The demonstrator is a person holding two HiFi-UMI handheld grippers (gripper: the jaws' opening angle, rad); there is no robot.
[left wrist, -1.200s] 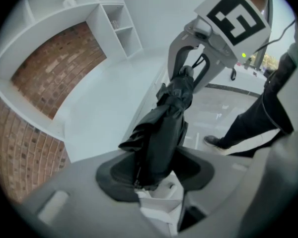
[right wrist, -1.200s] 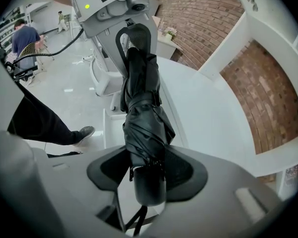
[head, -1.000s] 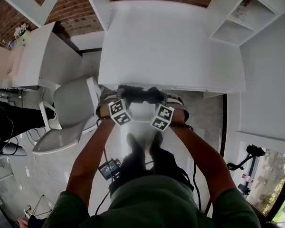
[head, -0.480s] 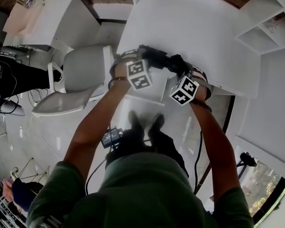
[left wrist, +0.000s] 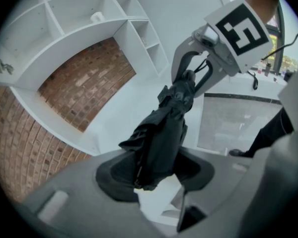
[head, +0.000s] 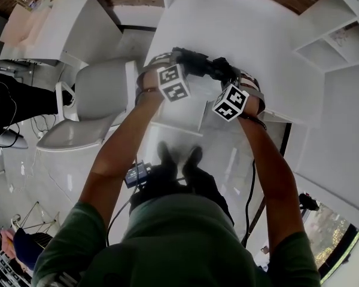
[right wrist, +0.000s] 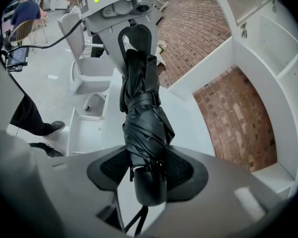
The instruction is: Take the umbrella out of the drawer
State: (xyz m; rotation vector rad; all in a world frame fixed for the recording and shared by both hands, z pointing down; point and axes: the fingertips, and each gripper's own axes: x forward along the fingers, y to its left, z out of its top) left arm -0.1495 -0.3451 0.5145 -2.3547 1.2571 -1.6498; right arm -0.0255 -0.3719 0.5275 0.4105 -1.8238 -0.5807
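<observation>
A person is holding a folded black umbrella [head: 202, 64] level above the white bench [head: 251, 34], one end in each tool. The task's thing is already out of the drawer [right wrist: 89, 133] and is hanging in the air over the bench's near edge, touching nothing but the two tools.

The left gripper [left wrist: 154, 175] is clamping the loose canopy end, its fingers closed partway on bunched fabric. The right gripper [right wrist: 146, 170] is clamping the handle end, its fingers set a little wider around the wrapped cloth just above the round handle, with the wrist strap dangling below. The right gripper view is showing both grips along the one shaft.

Gripping at both ends appears to be a way of keeping the soft, floppy bundle straight and steady, since a single grip on the fabric would likely be letting it sag or swing. Both tools are pointing downward and facing each other, with the umbrella spanning the gap between them.

Below, the drawer is standing pulled out from under the bench, and nothing is showing inside the part that is in view. A grey chair [head: 93, 103] is standing just beside the bench. The white wall shelves [left wrist: 64, 14] are looking mostly bare, apart from one small pale thing too small to identify.
</observation>
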